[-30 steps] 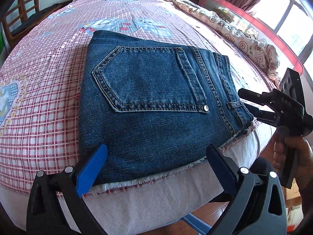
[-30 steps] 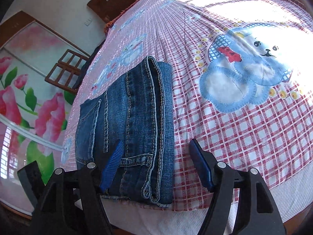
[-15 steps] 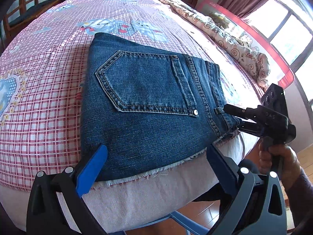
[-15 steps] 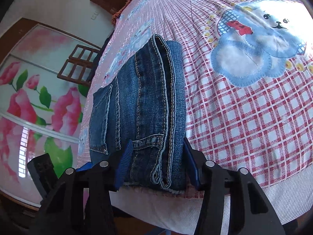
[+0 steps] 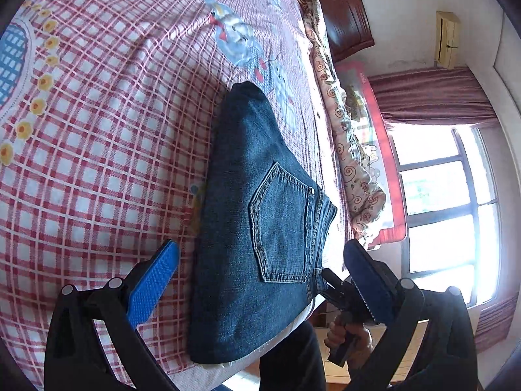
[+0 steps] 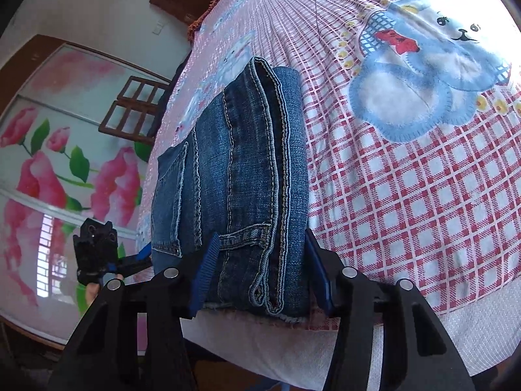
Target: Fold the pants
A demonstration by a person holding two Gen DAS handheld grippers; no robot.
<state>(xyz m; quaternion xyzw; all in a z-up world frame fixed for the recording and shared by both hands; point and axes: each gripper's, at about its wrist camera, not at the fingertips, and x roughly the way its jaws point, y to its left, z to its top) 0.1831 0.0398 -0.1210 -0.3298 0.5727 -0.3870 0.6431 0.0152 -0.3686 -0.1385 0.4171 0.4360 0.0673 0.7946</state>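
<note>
The folded blue jeans lie in a thick stack at the near edge of the bed, back pocket up. My left gripper is open, its blue fingers wide on either side of the stack's end, not touching it. My right gripper is closed on the waistband end of the jeans, its pads pressing both sides of the stack. The right gripper also shows in the left wrist view, at the waistband corner. The left gripper shows small in the right wrist view.
The bed sheet is red-and-white check with a blue bear print. A rolled floral quilt lies along the far side by a window. A wooden chair stands beyond the bed. The white mattress edge is just below.
My right gripper has closed onto the waistband end of the jeans. My left gripper has rolled and swung round to the stack's side, still open.
</note>
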